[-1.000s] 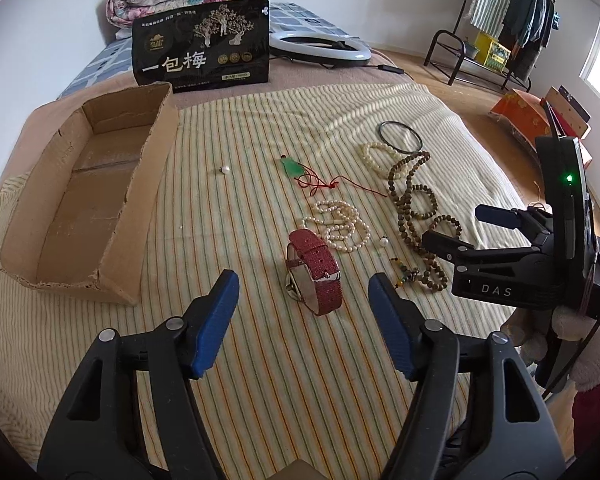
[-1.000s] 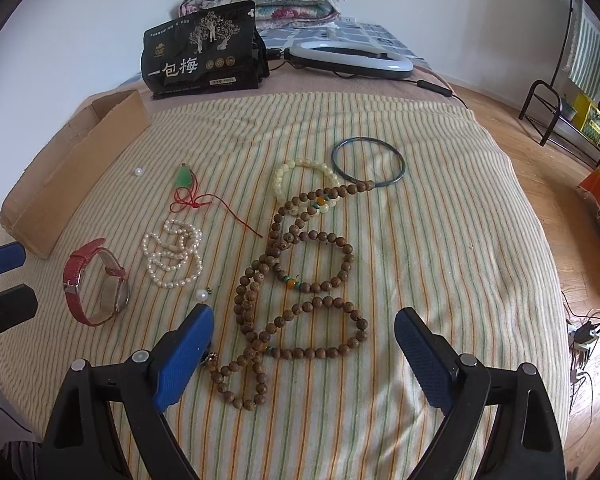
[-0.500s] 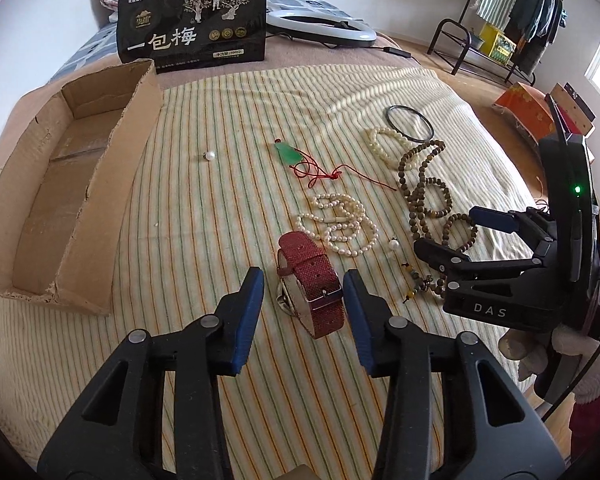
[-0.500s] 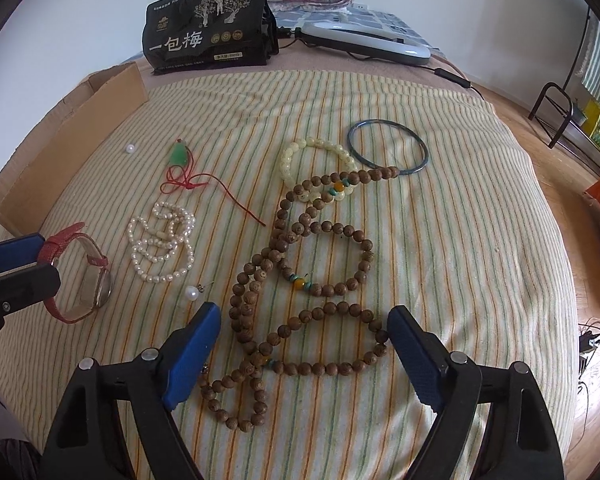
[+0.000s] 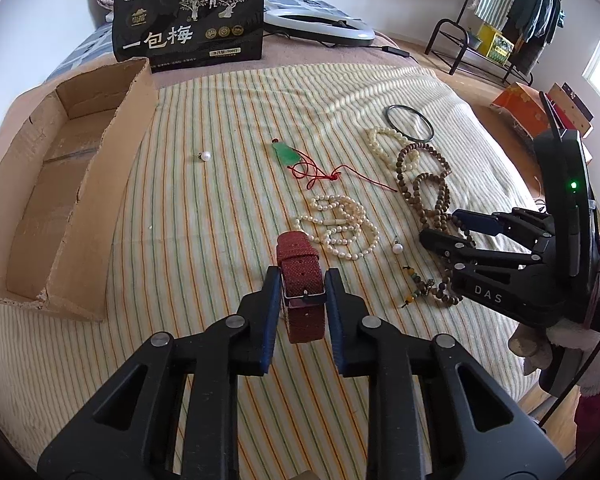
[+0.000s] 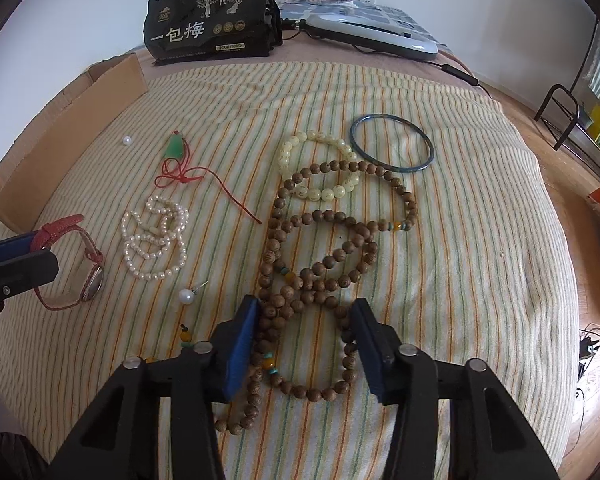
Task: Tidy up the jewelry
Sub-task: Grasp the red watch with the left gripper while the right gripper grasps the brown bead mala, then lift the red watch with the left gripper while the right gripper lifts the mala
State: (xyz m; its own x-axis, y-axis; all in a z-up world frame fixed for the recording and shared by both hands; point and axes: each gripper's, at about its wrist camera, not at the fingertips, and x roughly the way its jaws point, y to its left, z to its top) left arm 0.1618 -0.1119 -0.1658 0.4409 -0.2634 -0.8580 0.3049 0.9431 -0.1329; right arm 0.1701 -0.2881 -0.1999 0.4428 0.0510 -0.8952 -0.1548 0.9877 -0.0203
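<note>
My left gripper [image 5: 301, 300] is shut on the red watch [image 5: 301, 282], its blue pads against both sides of the strap; the watch also shows in the right wrist view [image 6: 74, 264]. My right gripper [image 6: 305, 336] is partly closed around the long brown bead necklace [image 6: 320, 248], its pads on either side of the strands without a firm grip. A pearl necklace [image 5: 338, 226], a green pendant on red cord [image 5: 288, 156], a cream bead bracelet [image 6: 320, 168], a dark bangle [image 6: 392, 142] and two loose pearls [image 5: 207, 156] [image 6: 187, 295] lie on the striped cloth.
An open cardboard box [image 5: 60, 184] lies at the left of the bed. A black printed bag [image 5: 190, 20] and a white ring lamp [image 5: 316, 20] stand at the back. A clothes rack [image 5: 504, 20] is at the far right, beyond the bed's edge.
My left gripper moved forward and closed on the red watch. My right gripper lowered over the brown beads and narrowed its jaws around them.
</note>
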